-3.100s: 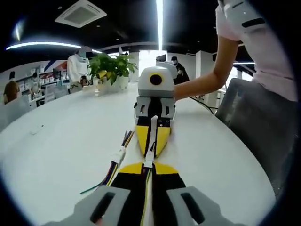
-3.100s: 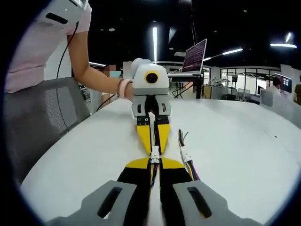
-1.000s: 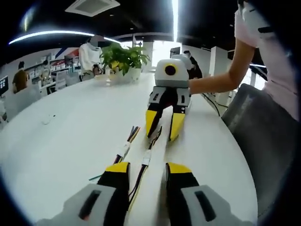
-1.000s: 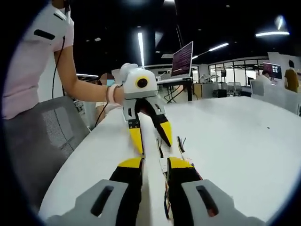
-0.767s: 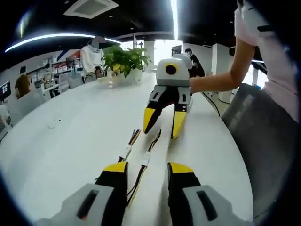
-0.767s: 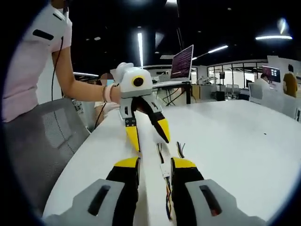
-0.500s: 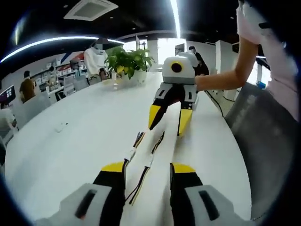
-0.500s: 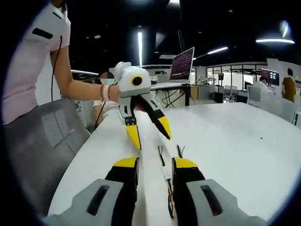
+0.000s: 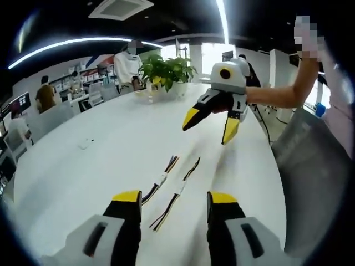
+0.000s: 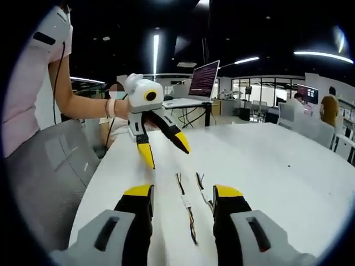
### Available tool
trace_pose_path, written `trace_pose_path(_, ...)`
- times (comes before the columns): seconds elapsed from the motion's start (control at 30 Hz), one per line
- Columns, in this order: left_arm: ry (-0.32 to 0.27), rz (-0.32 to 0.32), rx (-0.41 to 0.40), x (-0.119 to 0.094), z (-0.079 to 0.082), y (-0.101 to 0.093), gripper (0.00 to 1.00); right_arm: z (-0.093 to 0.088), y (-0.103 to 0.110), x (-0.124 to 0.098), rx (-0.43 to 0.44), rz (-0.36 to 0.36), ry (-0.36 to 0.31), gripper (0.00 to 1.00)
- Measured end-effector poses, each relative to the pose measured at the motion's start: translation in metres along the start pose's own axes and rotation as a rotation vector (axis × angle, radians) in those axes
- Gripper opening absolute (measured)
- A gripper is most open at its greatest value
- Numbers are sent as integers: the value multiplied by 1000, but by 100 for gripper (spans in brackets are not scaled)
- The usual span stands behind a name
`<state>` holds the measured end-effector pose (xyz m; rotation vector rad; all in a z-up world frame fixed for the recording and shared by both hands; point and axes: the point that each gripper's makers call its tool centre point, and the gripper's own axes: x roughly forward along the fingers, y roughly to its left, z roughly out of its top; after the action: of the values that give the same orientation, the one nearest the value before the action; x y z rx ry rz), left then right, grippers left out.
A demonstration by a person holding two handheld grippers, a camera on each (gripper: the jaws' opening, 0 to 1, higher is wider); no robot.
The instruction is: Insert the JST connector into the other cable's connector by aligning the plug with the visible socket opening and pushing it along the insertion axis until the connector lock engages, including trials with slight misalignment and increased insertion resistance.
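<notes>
White table (image 9: 83, 166) is bearing two cables (image 9: 176, 189) side by side, mated apparently; left gripper (image 9: 173, 200) and right gripper (image 10: 183, 195) are hovering apart-jawed, holding nothing

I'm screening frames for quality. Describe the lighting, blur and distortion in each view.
Left gripper view: strong fisheye bend, ceiling light strips blown out, white table bright, the two cables small but readable. Right gripper view: same curvature, dark ceiling, the cables slightly soft between the right gripper's open jaws, laptop screen glowing.

A white table (image 9: 100, 160) carries two wired cables (image 9: 177, 188) and a potted plant (image 9: 166, 69).
</notes>
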<state>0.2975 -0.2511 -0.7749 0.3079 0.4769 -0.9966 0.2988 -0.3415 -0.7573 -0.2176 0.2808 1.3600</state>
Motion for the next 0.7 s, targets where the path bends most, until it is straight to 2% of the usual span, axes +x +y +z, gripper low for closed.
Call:
trace_pose_path(0.2,12,45,-30,-3,1,1,48,-2,-2,-6,-3,-40,28,42)
trace_pose_path(0.3,80,124,-12,-7,-10,11,46,-8,-10,-12,7,-95,79,41)
trace_pose_path(0.33,74,121,-37,-6,-10,10,47,-9,-14,-14,38,-125,85,40)
trace_pose_path(0.4,54,135,-103,-6,-9,9,49,-13,-15,-16,57,-127,89,41)
trace_pose_path(0.57,20,164,-121,-10,-4,6,49,-14,-10,-21,46,-150,129,43)
trace_pose_path(0.7,13,179,-160,-12,-9,3,50,-13,-3,-23,50,-165,143,44)
